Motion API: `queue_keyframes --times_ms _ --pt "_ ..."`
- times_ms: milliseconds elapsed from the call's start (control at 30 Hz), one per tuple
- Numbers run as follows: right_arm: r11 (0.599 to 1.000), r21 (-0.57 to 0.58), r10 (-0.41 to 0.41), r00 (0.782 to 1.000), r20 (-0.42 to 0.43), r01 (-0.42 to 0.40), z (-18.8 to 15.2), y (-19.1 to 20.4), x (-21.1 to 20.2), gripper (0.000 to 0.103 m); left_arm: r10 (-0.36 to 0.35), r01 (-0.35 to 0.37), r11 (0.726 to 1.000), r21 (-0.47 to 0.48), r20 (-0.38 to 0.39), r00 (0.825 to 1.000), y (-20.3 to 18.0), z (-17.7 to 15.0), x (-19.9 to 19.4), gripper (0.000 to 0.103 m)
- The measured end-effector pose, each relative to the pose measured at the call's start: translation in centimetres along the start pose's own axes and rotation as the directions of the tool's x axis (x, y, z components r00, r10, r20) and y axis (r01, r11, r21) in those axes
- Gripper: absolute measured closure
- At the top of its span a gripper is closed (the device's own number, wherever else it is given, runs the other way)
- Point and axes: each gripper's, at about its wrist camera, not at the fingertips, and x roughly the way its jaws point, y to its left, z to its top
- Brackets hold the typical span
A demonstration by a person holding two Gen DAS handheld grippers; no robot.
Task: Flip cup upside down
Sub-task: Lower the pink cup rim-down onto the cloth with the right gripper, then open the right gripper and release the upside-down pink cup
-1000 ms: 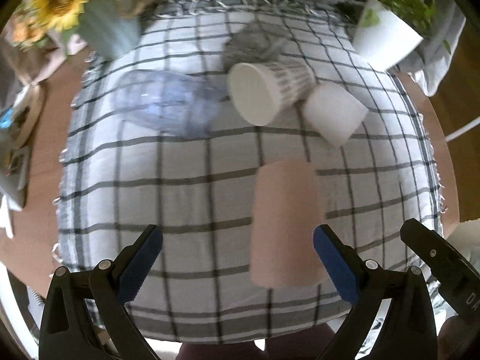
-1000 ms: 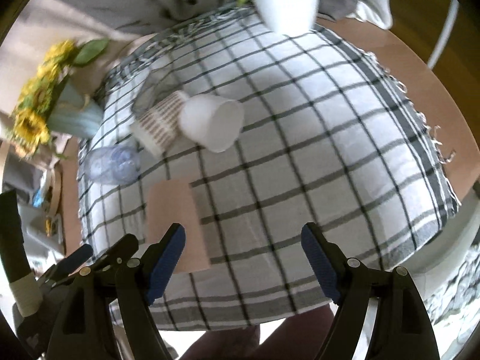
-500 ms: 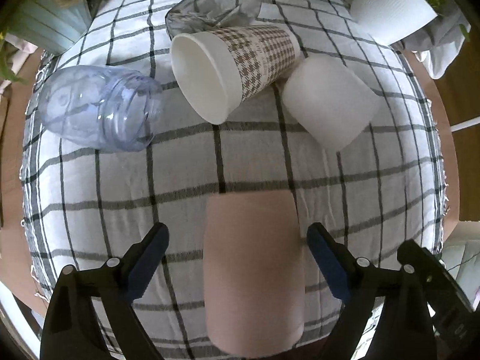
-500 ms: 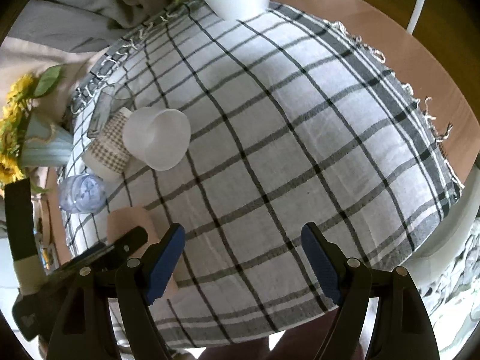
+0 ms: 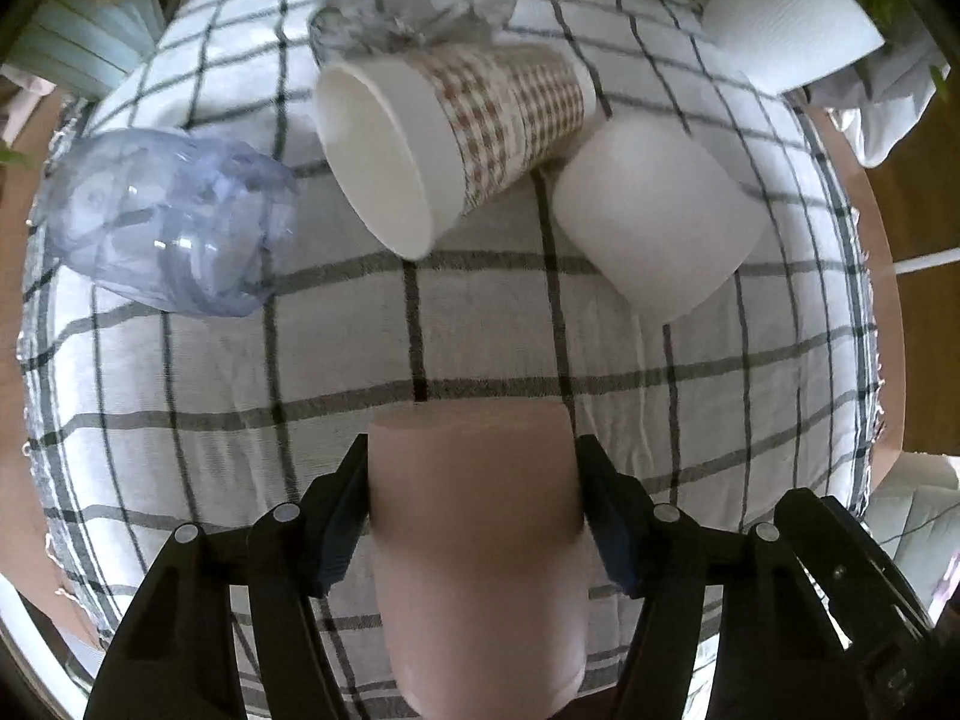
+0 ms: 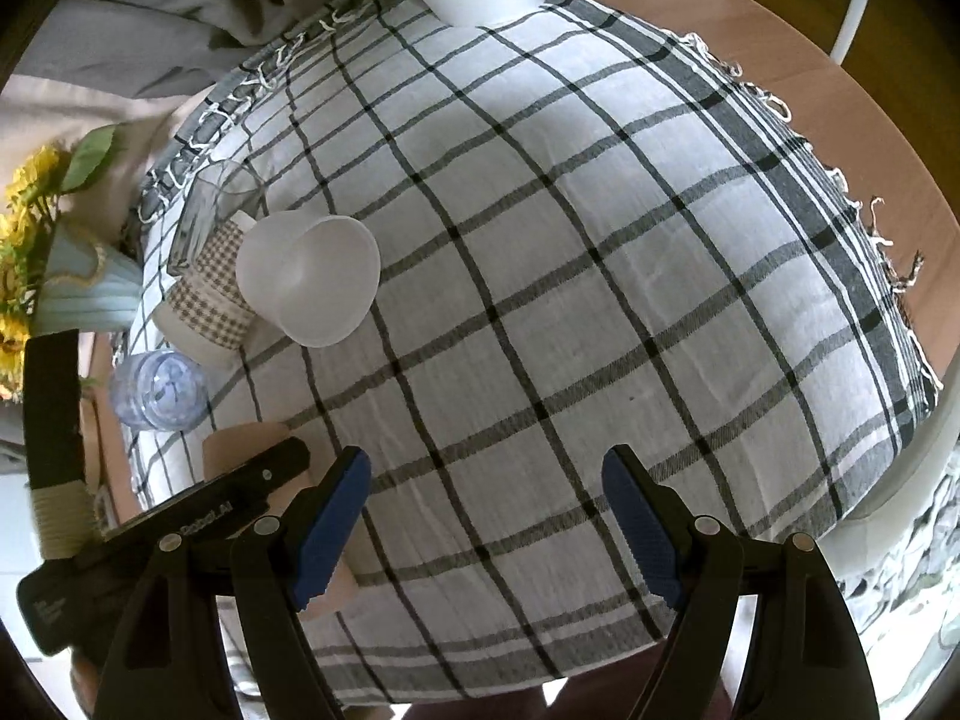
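Observation:
A pink cup (image 5: 480, 540) lies on its side on the checked cloth (image 5: 480, 348), base pointing away. My left gripper (image 5: 474, 510) is shut on the pink cup, its blue pads pressed against both sides. The pink cup also shows in the right wrist view (image 6: 240, 450), partly hidden behind the left gripper's black body. My right gripper (image 6: 486, 528) is open and empty above bare cloth (image 6: 570, 300), to the right of the pink cup.
A checkered paper cup (image 5: 444, 144), a white cup (image 5: 660, 210), a clear bluish cup (image 5: 162, 222) and a clear glass (image 5: 414, 6) lie beyond the pink cup. A white plant pot (image 5: 780, 18) stands far right, a sunflower vase (image 6: 66, 282) far left.
My left gripper moved forward around the pink cup and closed on it. My right gripper stayed open and shifted only slightly.

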Motion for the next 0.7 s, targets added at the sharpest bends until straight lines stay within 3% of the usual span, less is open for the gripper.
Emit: queue_keyframes --times_ms 333,700 --pt "0.999 -0.021 0.038 0.998 0.042 -0.038 0.6 0.6 -1.7 0.023 0.026 -0.028 1.0 0.009 0.164 0.986 -0.2 0.7 -4.6 0.039" --pt "0.999 -0.051 0.02 0.998 0.065 -0.017 0.5 0.3 -2.6 0.023 0.0 -0.007 0.999 0.042 0.176 0.984 -1.1 -2.8 -5.5 0.04"
